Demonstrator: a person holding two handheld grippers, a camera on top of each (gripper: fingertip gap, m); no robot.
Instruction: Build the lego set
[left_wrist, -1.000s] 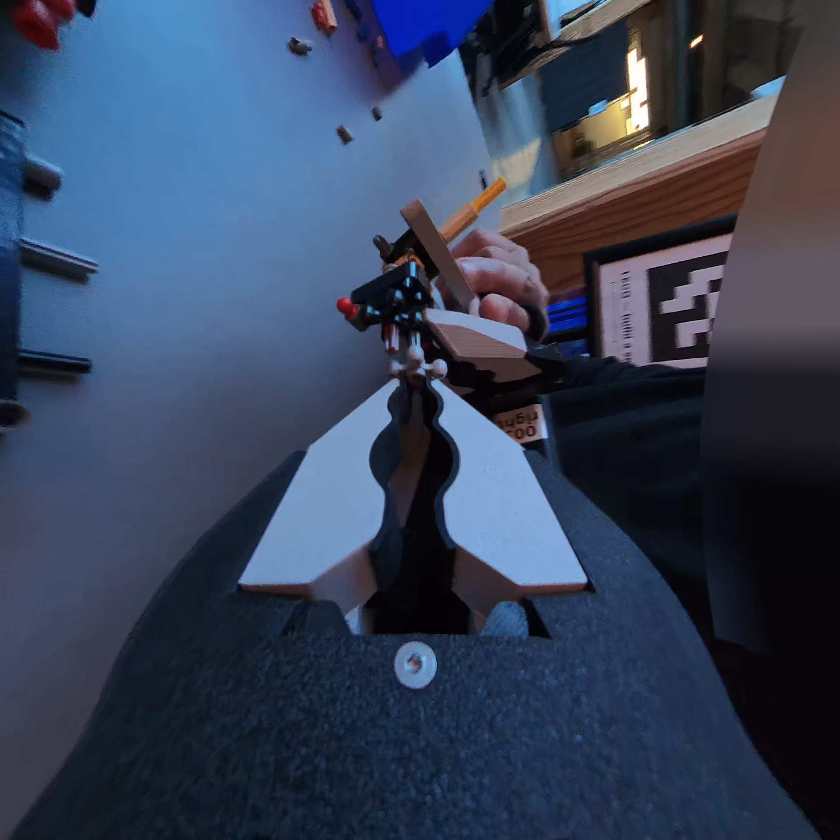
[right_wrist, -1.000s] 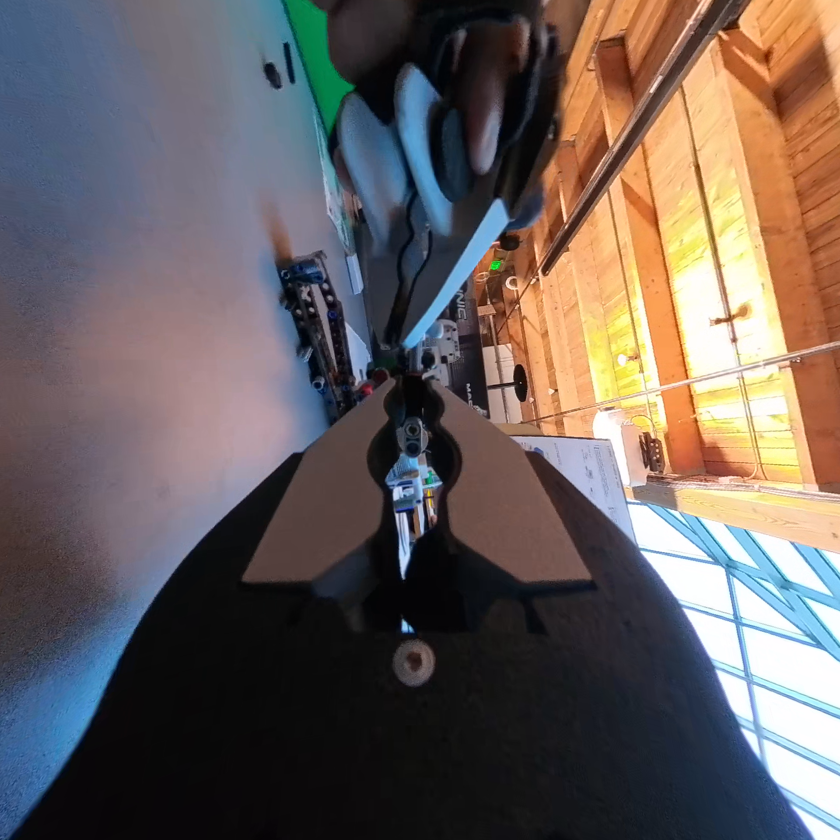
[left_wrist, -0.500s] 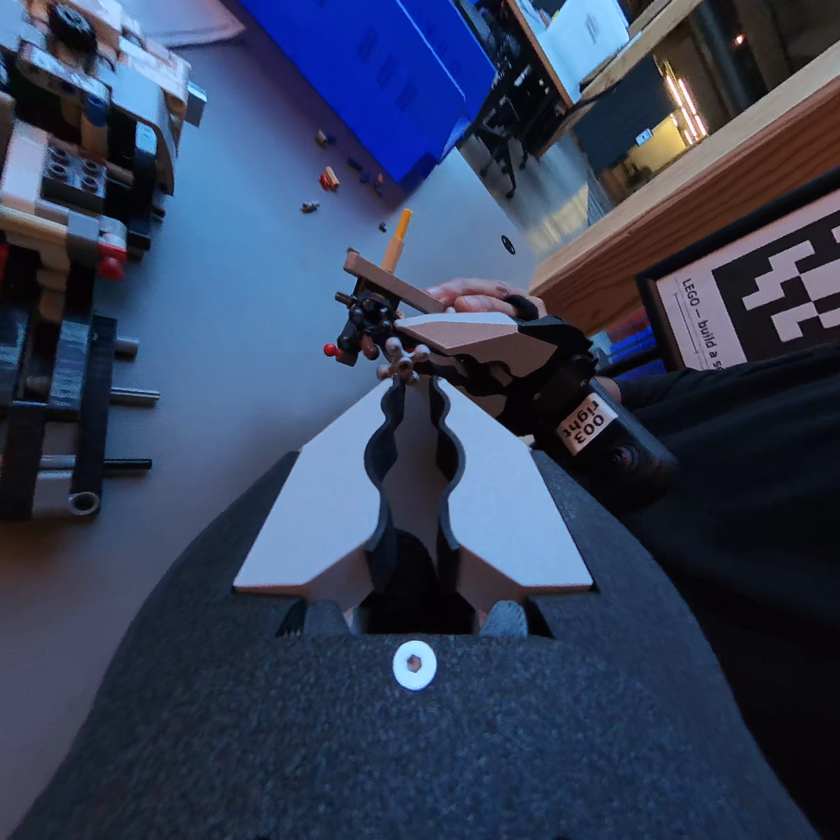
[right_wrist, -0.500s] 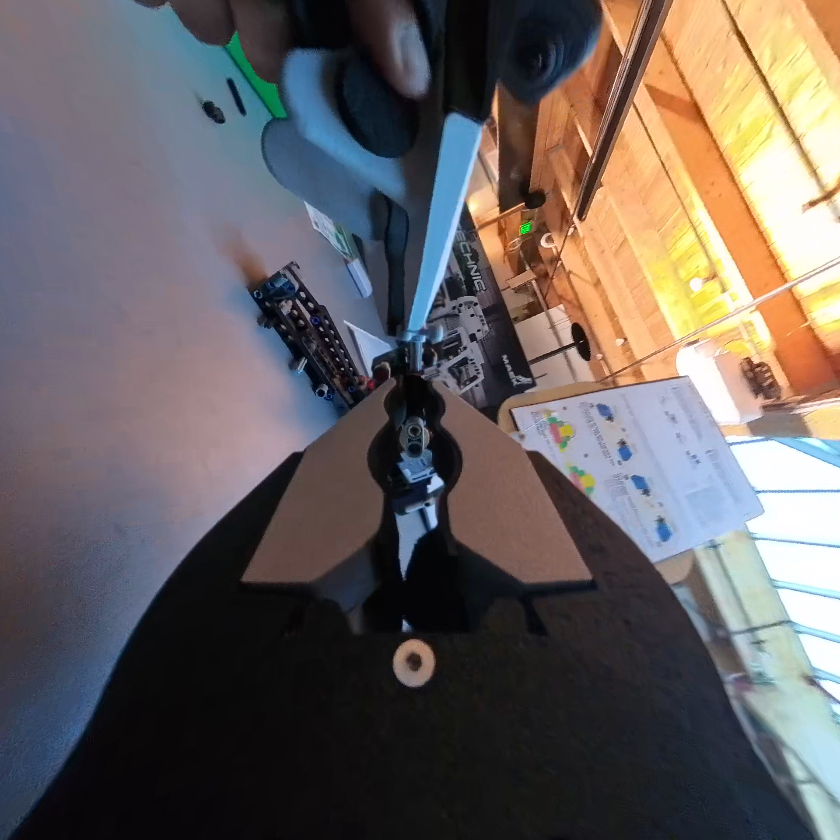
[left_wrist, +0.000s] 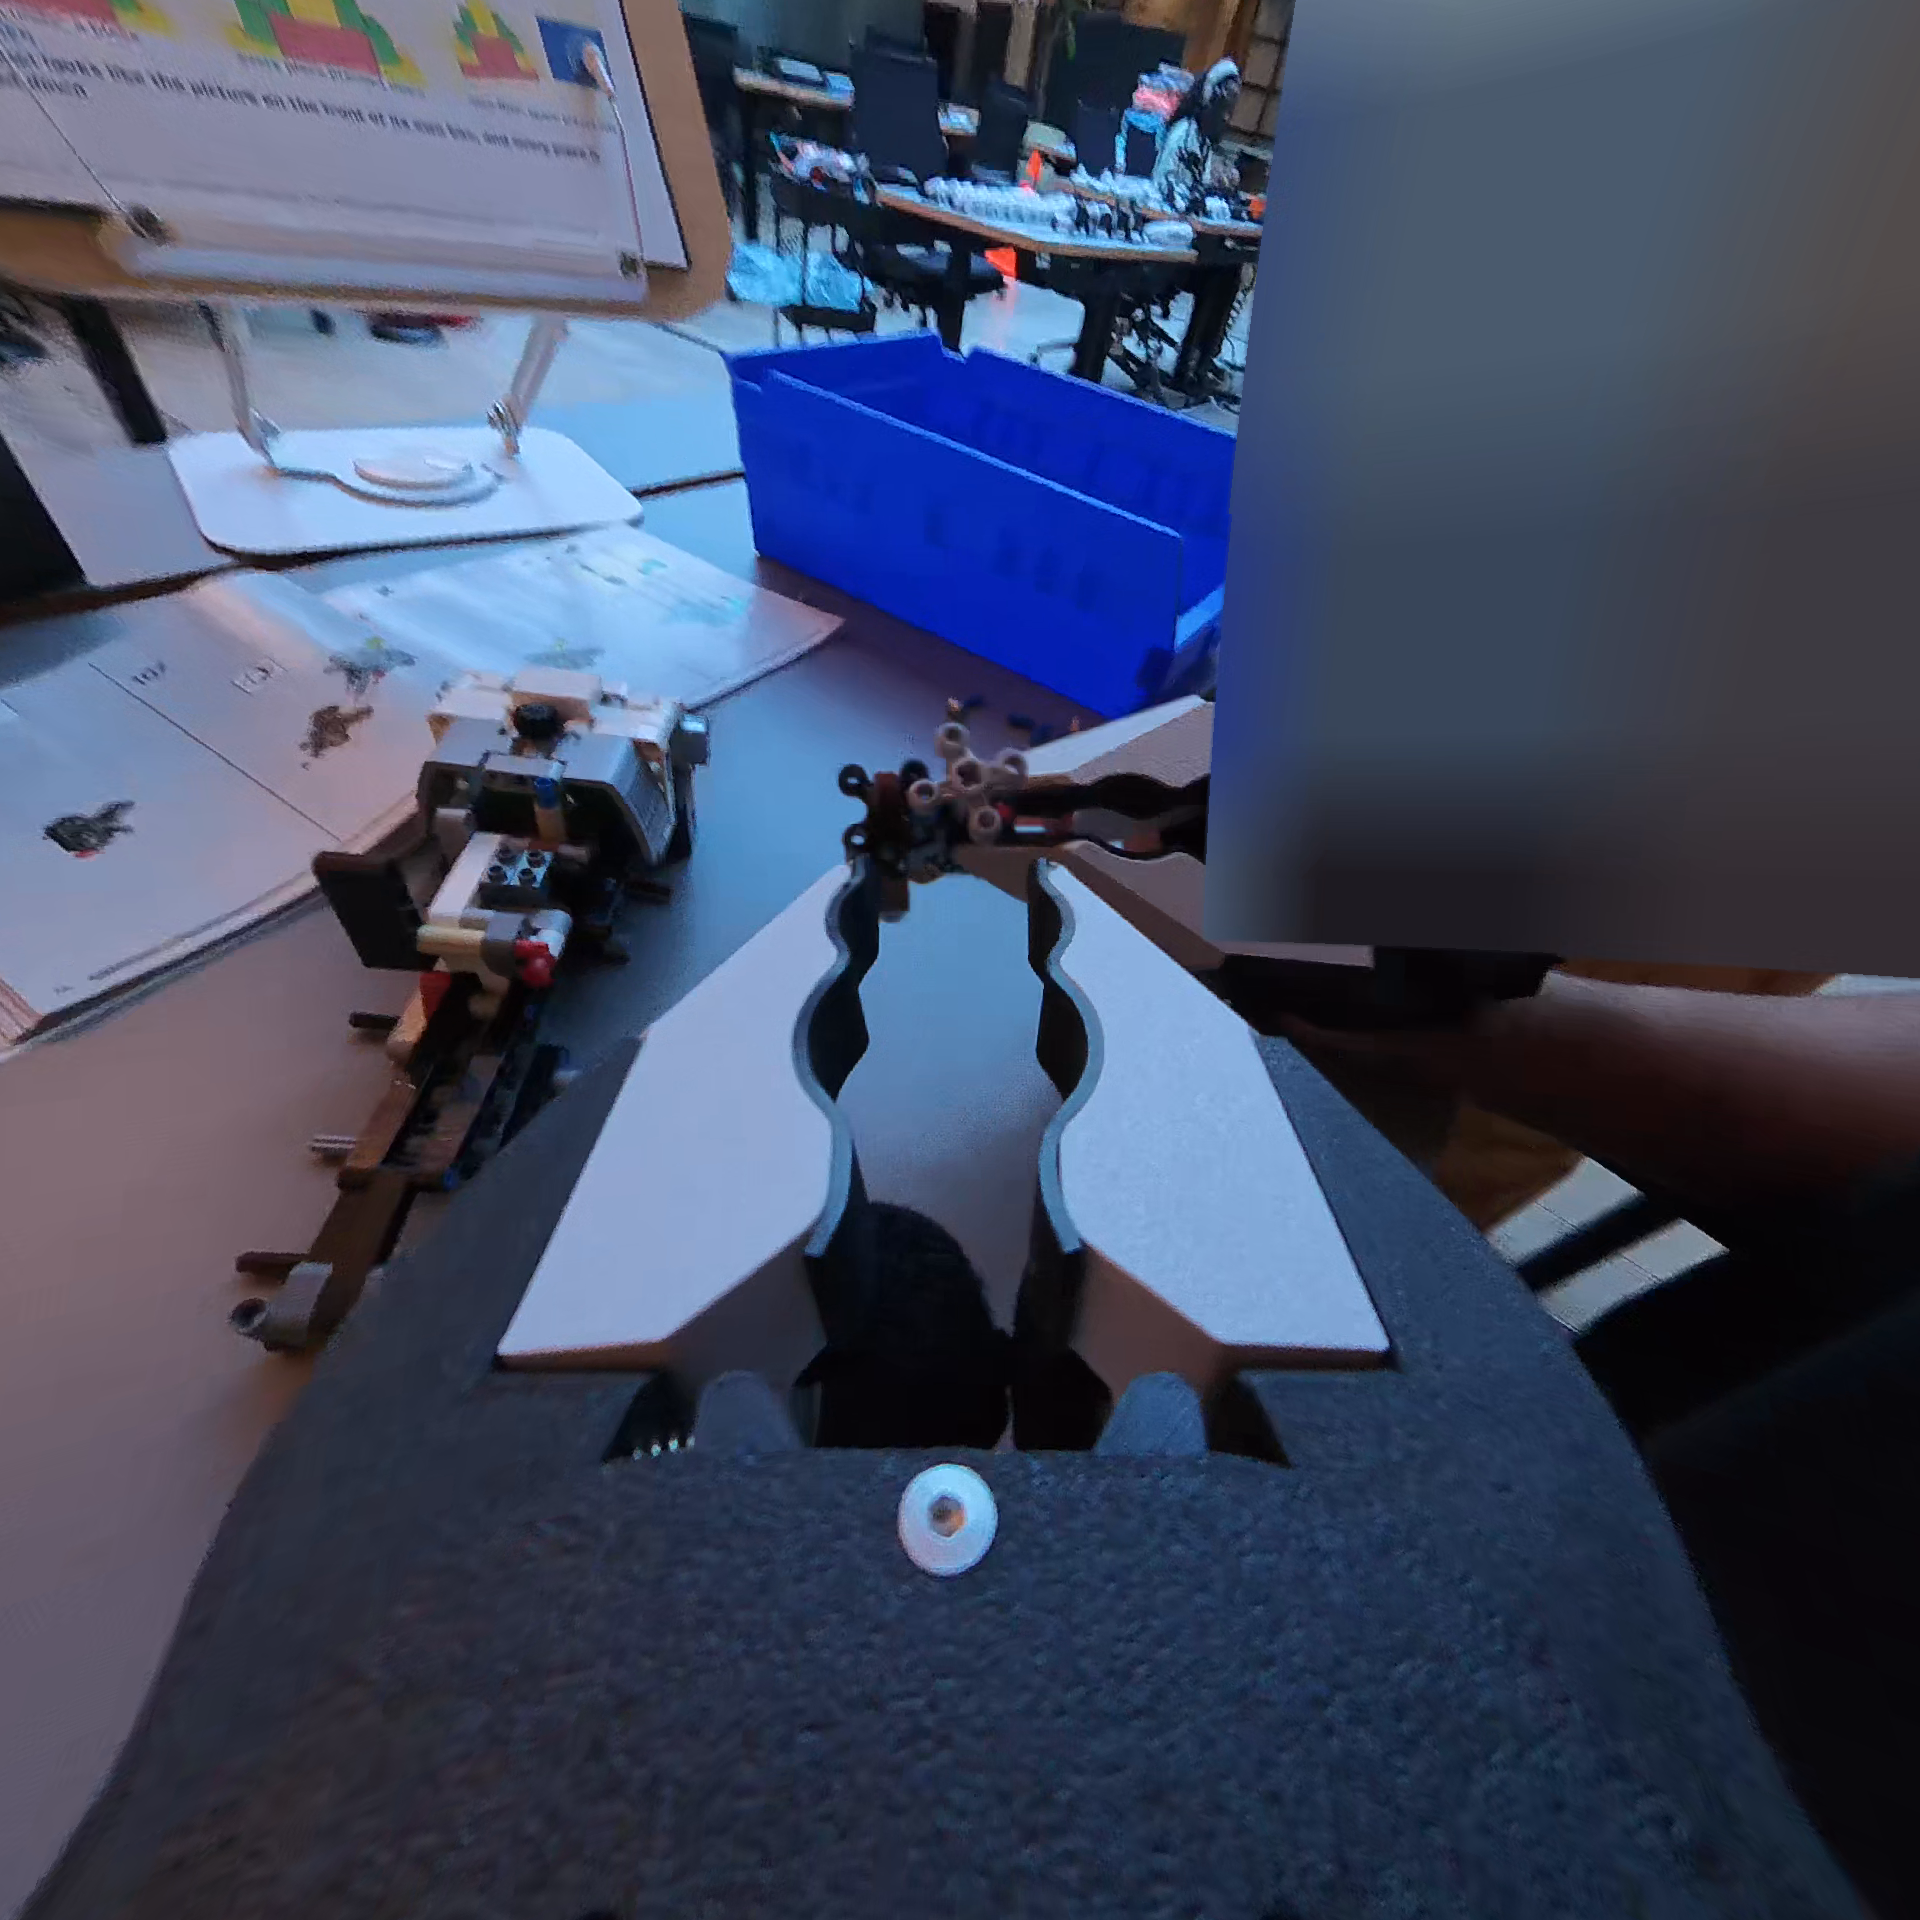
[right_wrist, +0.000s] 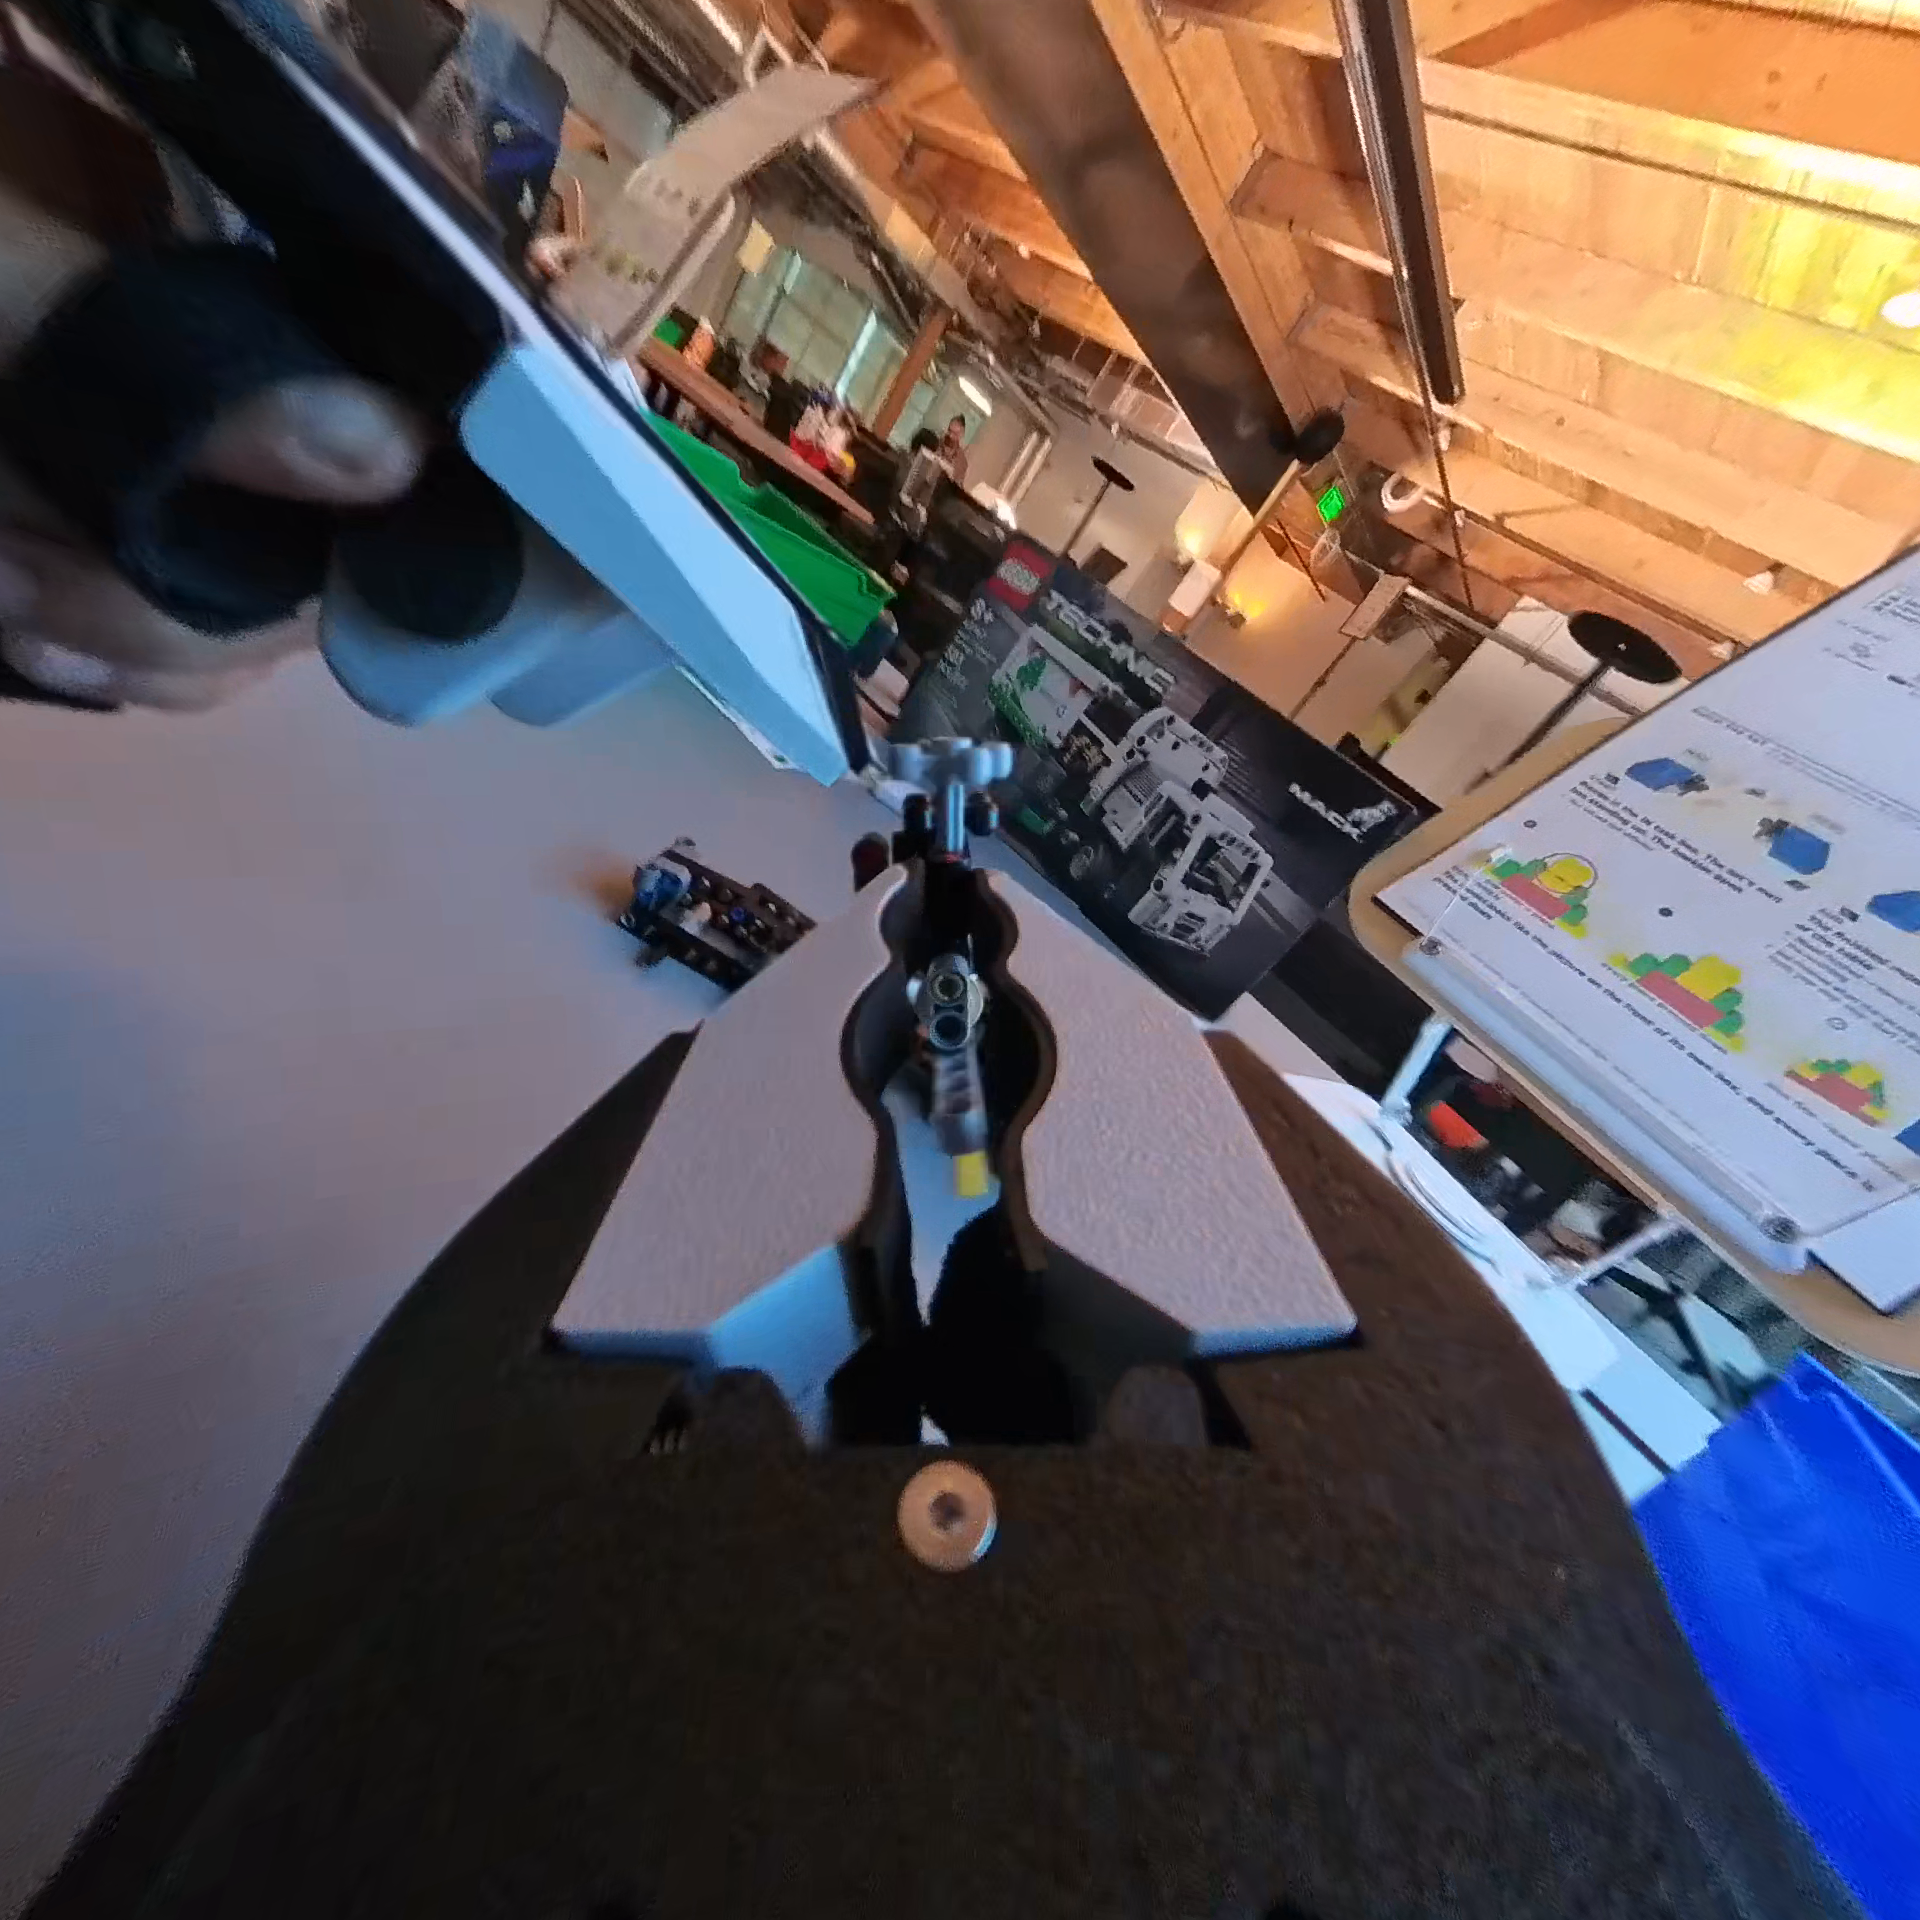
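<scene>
The tabletop (left_wrist: 156, 1195) carries a blue bin (left_wrist: 966, 520), an open instruction booklet (left_wrist: 260, 717) and the partly built lego truck (left_wrist: 520, 852). The left gripper (left_wrist: 940, 894) is held level over it, jaws wide apart and empty. The right gripper (right_wrist: 940, 883) reaches in from the right, jaws clamped on a small lego assembly (left_wrist: 930, 805) held above the tabletop, just beyond the left fingertips (left_wrist: 847, 894)

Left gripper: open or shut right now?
Open. In the left wrist view the left gripper shows a wide gap with bare table between its fingers, holding nothing; the small lego assembly sits in the right gripper.
</scene>
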